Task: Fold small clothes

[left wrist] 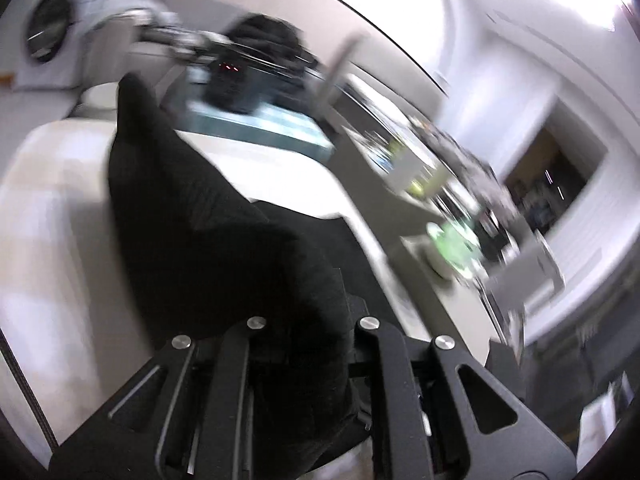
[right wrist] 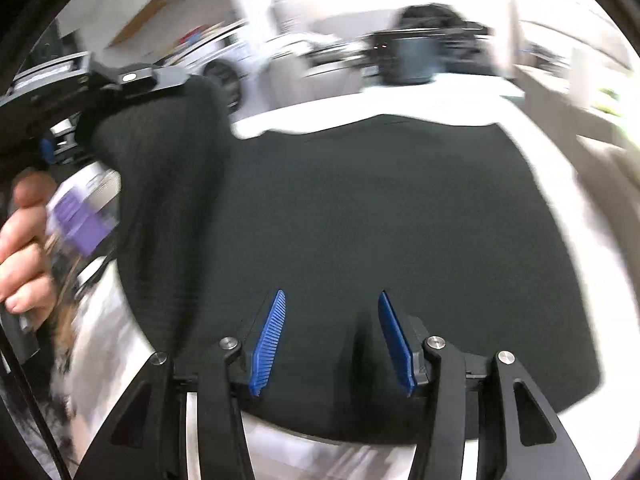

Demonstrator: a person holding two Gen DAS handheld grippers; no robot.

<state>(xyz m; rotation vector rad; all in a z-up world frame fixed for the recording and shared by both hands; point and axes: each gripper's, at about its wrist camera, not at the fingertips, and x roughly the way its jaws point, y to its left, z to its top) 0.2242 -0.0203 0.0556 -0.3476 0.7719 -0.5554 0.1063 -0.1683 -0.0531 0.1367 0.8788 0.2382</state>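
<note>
A black knitted garment (right wrist: 380, 220) lies spread on a white table (right wrist: 440, 100). One side of it is lifted into a hanging flap (right wrist: 168, 168). My left gripper (right wrist: 120, 88) is shut on that flap's top edge, at the upper left of the right wrist view. In the left wrist view the black cloth (left wrist: 192, 220) drapes over the left gripper (left wrist: 308, 320) and hides its fingertips. My right gripper (right wrist: 332, 293) is open low over the garment's near part. Its blue pads (right wrist: 270, 332) stand apart with a small ridge of cloth between them, not pressed.
A person's hand (right wrist: 24, 240) holds the left gripper's handle. A washing machine (left wrist: 48, 28) stands beyond the table. A dark bulky object (left wrist: 260, 52) sits at the table's far end. A cluttered counter (left wrist: 460, 200) runs along the right. Both views are motion-blurred.
</note>
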